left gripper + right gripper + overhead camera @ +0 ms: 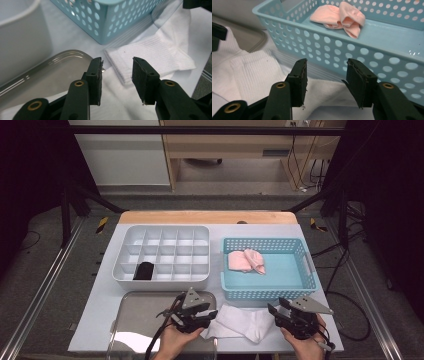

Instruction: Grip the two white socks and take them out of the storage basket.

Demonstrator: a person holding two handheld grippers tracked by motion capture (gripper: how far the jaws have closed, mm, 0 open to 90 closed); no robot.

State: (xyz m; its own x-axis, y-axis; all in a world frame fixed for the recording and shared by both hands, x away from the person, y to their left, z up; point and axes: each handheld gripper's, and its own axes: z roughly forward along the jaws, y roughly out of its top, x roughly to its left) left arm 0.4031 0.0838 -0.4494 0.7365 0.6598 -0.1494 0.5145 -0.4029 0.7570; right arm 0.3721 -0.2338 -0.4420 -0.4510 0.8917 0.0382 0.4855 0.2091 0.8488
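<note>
A white sock (pixel 239 322) lies flat and folded on the table's front, between my two grippers. My left gripper (pixel 209 316) sits at the sock's left end, over the corner of a metal tray (pixel 142 312). In the left gripper view its jaws (pixel 117 63) stand open, the ribbed cuff of the sock (pixel 155 53) just beyond them and untouched. My right gripper (pixel 276 313) is at the sock's right end. It (pixel 327 63) is open too, with the white sock (pixel 254 72) below and to the left. A pair of pink socks (pixel 246 260) lies in the blue basket (pixel 270 292).
A white divided organiser (pixel 162 277) stands at the back left, with a black item (pixel 144 270) in one front compartment. The blue basket's perforated wall (pixel 367 53) rises right in front of the right gripper. The table's front edge is close to both hands.
</note>
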